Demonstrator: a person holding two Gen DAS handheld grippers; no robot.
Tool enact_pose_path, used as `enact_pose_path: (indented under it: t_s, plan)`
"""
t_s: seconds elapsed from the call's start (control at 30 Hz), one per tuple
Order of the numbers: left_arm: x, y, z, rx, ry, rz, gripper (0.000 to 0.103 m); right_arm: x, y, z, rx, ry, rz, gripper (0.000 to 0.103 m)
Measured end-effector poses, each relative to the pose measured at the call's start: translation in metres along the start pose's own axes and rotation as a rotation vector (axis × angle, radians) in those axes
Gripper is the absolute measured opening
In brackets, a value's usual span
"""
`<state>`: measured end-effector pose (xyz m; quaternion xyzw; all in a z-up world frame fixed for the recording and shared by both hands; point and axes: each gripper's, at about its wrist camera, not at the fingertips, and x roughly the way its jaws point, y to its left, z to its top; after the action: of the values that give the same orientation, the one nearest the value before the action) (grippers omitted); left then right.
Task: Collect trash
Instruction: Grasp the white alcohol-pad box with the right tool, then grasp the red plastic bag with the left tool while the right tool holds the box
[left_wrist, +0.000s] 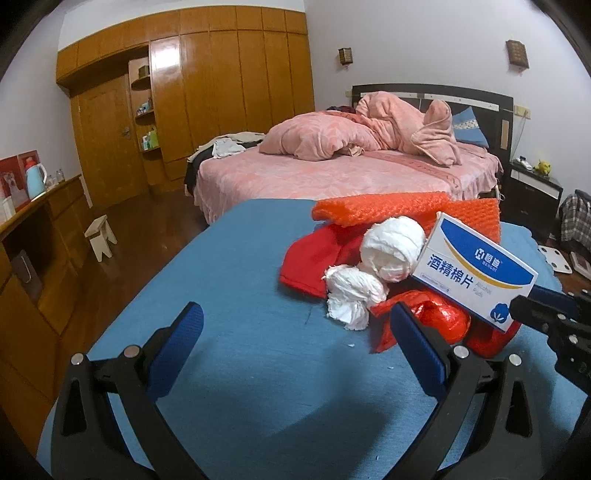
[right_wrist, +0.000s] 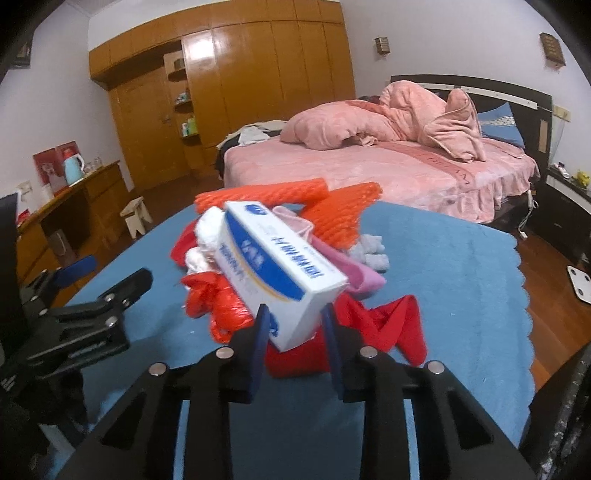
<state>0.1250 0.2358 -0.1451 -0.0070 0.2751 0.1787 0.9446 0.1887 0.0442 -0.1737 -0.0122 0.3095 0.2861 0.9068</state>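
The box tilts, long axis running away up-left — right claw clamps its near end; left claw gapes wide, holding nothing.

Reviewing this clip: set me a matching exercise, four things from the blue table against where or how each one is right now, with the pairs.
1. alcohol pads box
2. left gripper
3. tissue wads
4. orange foam netting

a. open, holding nothing
b. at the pile's far edge
c. clamped in the right gripper
d. white, beside the red plastic bag

Pairs: 1-c, 2-a, 3-d, 4-b
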Motion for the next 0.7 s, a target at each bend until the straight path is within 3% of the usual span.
enact_pose_path:
  t_s: [0.07,0.1,0.17,0.23,0.37,0.47,0.7]
  plan:
    - [0.002,-0.002,0.001,0.006,0.004,0.003,0.098,0.002,-0.001,0.001,0.005,0.001,-0.019,0.032]
    - [0.003,-0.002,0.001,0.008,0.006,0.003,0.098,0.004,-0.003,0.002,0.014,0.001,-0.024,0.037]
    - [0.003,-0.001,0.0,0.008,0.008,0.001,0.098,0.008,-0.007,0.005,0.028,0.004,-0.032,0.055]
    - [0.004,-0.001,0.0,0.007,0.012,-0.001,0.098,0.012,-0.008,0.008,0.032,0.007,-0.027,0.058]
    - [0.006,0.001,-0.002,0.001,0.022,-0.004,0.098,0.023,-0.006,0.014,0.02,0.021,-0.008,0.057]
    - [0.006,0.002,-0.002,-0.004,0.022,-0.007,0.098,0.024,-0.007,0.014,0.027,0.023,0.025,0.043]
    - [0.008,0.002,-0.003,-0.012,0.024,-0.004,0.098,0.011,-0.001,0.003,0.015,0.035,0.062,0.039]
